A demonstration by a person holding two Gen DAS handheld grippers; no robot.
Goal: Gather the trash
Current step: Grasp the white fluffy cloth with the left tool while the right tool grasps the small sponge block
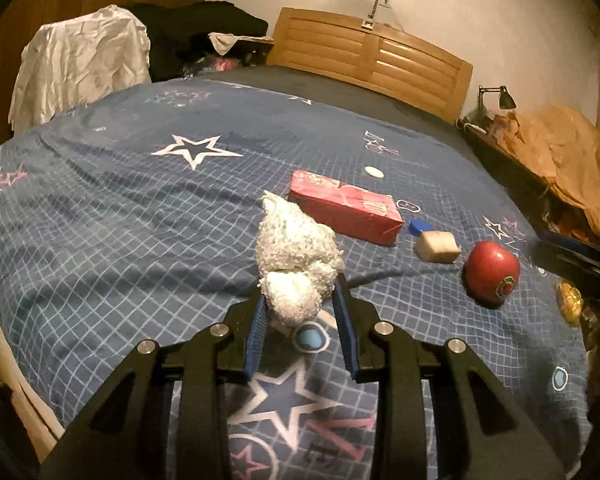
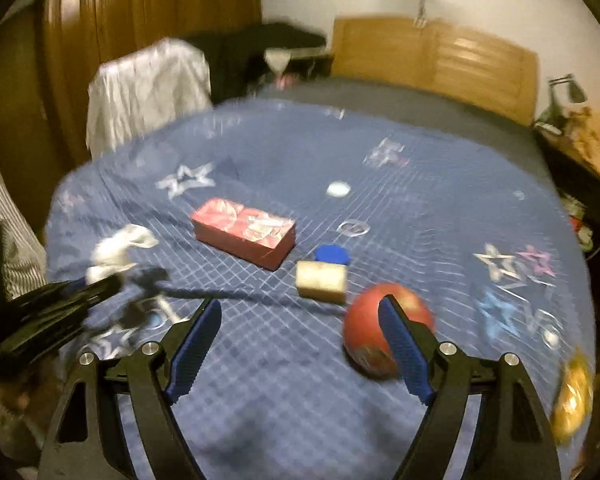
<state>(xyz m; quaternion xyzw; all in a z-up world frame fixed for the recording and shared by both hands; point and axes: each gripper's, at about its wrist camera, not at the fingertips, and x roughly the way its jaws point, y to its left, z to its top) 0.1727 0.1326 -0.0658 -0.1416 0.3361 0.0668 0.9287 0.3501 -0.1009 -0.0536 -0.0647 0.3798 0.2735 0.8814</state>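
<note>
My left gripper (image 1: 300, 294) is shut on a crumpled white tissue (image 1: 296, 264), held just above the blue star-print bedspread (image 1: 140, 208). In the right wrist view the same tissue (image 2: 116, 252) shows at the left, in that gripper's blurred black fingers (image 2: 60, 304). My right gripper (image 2: 300, 302) stands open over the bedspread with nothing between its pads. A red apple (image 2: 364, 332) lies just behind its right finger. Also on the bed are a red box (image 1: 346, 208), a blue cap (image 1: 419, 227), a beige block (image 1: 437, 247), a white disc (image 1: 373, 172) and a yellow wrapper (image 1: 569, 300).
A wooden headboard (image 1: 372, 56) closes the far end of the bed. A chair draped in white cloth (image 1: 80, 68) stands at the far left. A cluttered bedside shelf with a desk lamp (image 1: 504, 98) runs along the right edge.
</note>
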